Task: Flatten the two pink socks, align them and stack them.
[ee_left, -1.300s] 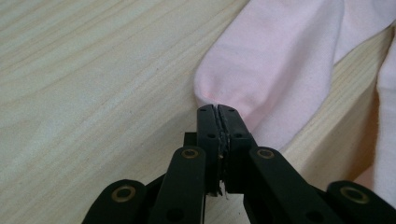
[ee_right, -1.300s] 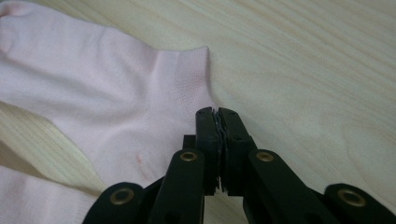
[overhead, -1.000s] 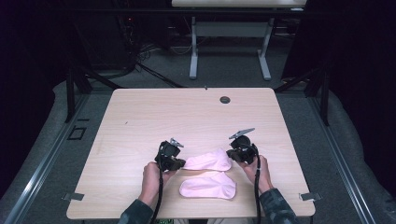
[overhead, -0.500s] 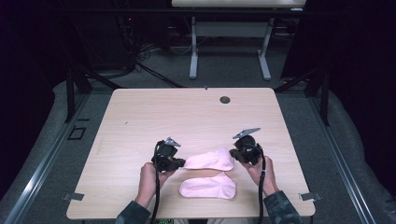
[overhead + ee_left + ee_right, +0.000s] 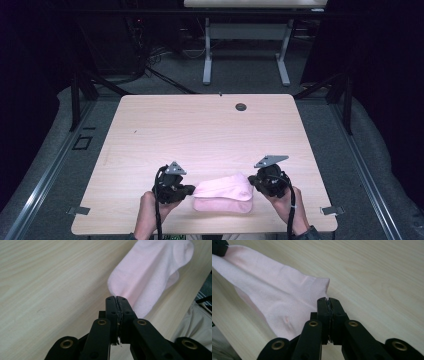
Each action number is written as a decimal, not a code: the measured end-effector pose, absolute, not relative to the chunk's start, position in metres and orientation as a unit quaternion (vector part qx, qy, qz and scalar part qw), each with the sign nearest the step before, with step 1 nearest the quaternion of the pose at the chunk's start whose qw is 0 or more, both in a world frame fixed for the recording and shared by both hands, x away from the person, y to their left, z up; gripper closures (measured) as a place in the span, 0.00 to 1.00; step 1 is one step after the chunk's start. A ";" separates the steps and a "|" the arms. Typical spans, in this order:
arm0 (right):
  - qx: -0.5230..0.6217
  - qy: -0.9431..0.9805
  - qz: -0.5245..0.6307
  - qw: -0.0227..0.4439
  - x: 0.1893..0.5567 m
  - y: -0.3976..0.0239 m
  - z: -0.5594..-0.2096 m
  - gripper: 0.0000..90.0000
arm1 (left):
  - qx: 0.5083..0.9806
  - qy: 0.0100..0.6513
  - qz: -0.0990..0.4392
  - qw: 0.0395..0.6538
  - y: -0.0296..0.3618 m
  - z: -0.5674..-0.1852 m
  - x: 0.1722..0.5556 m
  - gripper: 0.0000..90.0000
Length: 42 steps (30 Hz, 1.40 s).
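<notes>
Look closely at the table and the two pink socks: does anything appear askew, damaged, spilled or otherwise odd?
Nothing stands out. One pink sock is held at its two ends by the left gripper and right gripper, over the second sock lying flat near the table's front edge. No spill or tear is visible.

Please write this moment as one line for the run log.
left gripper: shut on upper pink sock | right gripper: shut on its other end | lower pink sock: underneath, on table
</notes>
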State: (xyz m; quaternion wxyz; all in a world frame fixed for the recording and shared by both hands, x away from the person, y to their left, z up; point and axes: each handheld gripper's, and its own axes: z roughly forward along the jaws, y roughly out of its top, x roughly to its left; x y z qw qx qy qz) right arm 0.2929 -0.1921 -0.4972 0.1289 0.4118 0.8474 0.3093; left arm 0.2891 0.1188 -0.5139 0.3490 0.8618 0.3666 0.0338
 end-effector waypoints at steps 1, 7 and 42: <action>0.412 0.848 0.309 0.127 0.291 -0.193 -0.500 0.98 | 0.861 0.367 0.034 0.350 0.118 -0.516 0.287 0.98; 0.427 0.846 0.303 0.101 0.286 -0.195 -0.527 0.98 | 0.871 0.368 0.031 0.324 0.111 -0.536 0.283 0.97; 0.393 0.874 0.282 0.051 0.267 -0.182 -0.560 1.00 | 0.886 0.339 0.038 0.315 0.095 -0.563 0.286 0.99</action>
